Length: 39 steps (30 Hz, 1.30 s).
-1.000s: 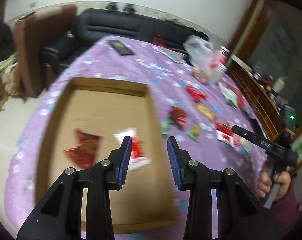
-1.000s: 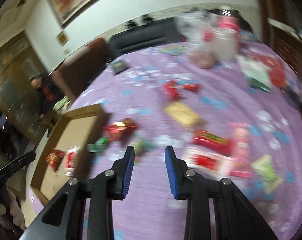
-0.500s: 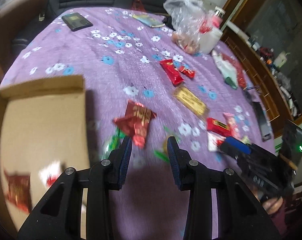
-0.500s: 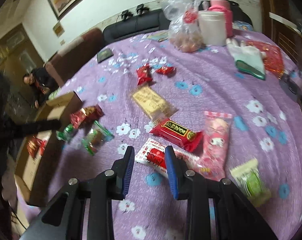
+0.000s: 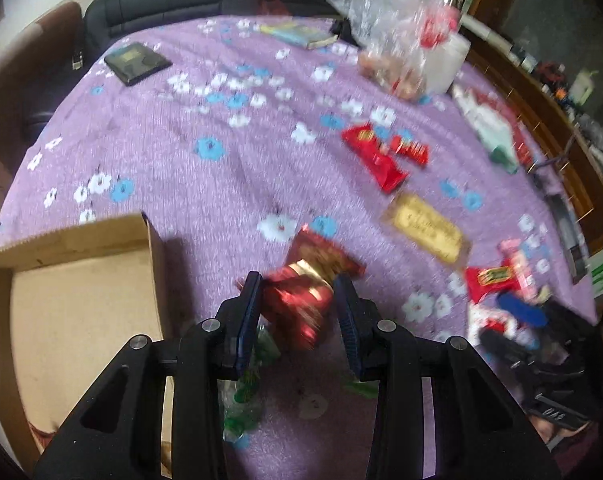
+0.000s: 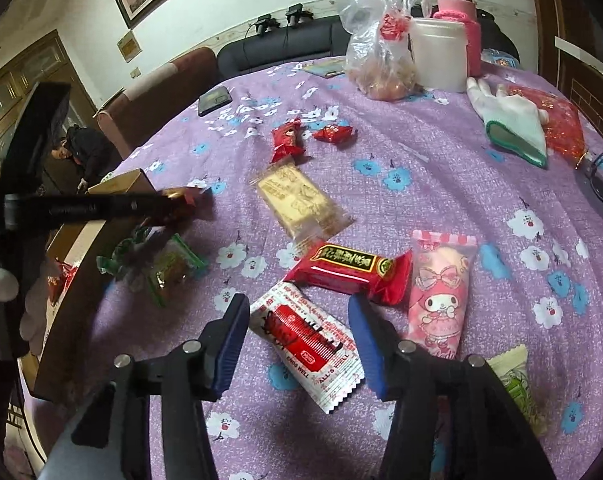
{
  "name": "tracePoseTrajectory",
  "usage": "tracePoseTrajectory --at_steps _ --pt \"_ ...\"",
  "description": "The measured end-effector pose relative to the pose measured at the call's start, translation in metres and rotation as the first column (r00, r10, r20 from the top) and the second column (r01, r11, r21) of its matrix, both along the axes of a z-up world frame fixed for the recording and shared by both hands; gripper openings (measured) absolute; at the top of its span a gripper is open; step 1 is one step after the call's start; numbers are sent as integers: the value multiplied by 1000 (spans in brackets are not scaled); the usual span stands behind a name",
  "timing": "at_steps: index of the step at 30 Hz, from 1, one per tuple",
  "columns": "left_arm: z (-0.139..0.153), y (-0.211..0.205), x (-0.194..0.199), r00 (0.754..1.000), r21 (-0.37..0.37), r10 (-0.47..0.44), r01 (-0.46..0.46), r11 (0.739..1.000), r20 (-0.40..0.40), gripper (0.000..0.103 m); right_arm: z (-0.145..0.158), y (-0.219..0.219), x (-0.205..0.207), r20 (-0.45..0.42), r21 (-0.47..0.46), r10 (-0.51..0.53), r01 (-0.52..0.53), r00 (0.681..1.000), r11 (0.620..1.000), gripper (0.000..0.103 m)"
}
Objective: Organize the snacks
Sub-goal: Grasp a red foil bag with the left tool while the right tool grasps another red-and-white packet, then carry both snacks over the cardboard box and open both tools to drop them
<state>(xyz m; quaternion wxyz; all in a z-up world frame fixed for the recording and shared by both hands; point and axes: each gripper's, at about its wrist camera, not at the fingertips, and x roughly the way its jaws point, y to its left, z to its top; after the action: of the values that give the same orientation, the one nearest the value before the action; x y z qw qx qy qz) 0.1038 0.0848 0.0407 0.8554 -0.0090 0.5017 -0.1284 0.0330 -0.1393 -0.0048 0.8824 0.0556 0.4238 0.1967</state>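
Observation:
My left gripper (image 5: pixel 299 308) is low over the purple flowered cloth, just right of the shallow cardboard box (image 5: pixel 73 236). Its jaws stand narrowly apart around a shiny red foil packet (image 5: pixel 313 276); the blur hides whether the pads touch it. In the right wrist view my right gripper (image 6: pixel 297 300) hovers over a white-and-red packet (image 6: pixel 305 344). Its jaws are opening, with the packet lying flat on the cloth between them, untouched. Two red packets lie in the box (image 6: pixel 117 184).
Near the right gripper lie a red bar packet (image 6: pixel 349 272), a pink packet (image 6: pixel 437 292), a gold packet (image 6: pixel 301 204) and green sweets (image 6: pixel 169 268). A plastic bag (image 6: pixel 381 52), a white jar (image 6: pixel 439 52) and a glove (image 6: pixel 513 120) sit at the back. A person (image 6: pixel 81 148) is beyond the table.
My left gripper swung from above the box to the right and down onto the red foil packet. My right gripper sank over the white-and-red packet and its jaws widened.

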Motion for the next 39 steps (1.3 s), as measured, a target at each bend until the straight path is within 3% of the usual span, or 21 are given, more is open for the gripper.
tracePoseTrajectory --at_steps 2,4,9,11,13,16,22,29,35,39 --pt "5 3 2 1000 -16 11 -11 1000 22 35 0 1 -1 -11 13 12 -12 1000 1000 55" --pt "0 -2 9 1000 22 8 -8 1000 8 35 0 4 -4 -15 7 29 -29 999 1000 55" --pt "-15 -19 15 999 55 -44 45 997 -16 40 0 17 -15 12 -92 58 -57 998 994 54" --pt "-19 -27 15 998 60 -64 65 996 -18 40 -1 17 -16 21 -116 43 -40 999 992 40" --pt "-28 -35 13 993 64 -102 105 992 -56 40 -1 13 -16 21 -118 29 -26 999 993 36" --pt "-31 -49 0 989 149 -150 150 978 -6 39 0 10 -15 18 -112 19 -16 1000 994 33" --pt "-17 -42 -17 991 74 -131 129 989 27 38 2 11 -20 39 -126 8 -3 999 992 33" --pt "38 -18 -68 987 -36 -70 76 996 142 38 14 9 -27 88 -65 8 -2 996 998 33" --pt "66 27 -118 983 -136 -19 44 990 185 38 5 7 -23 38 -30 5 -4 999 1000 33" --pt "78 63 -146 974 -145 42 -10 989 222 38 4 6 -24 51 -29 -13 14 999 999 33"
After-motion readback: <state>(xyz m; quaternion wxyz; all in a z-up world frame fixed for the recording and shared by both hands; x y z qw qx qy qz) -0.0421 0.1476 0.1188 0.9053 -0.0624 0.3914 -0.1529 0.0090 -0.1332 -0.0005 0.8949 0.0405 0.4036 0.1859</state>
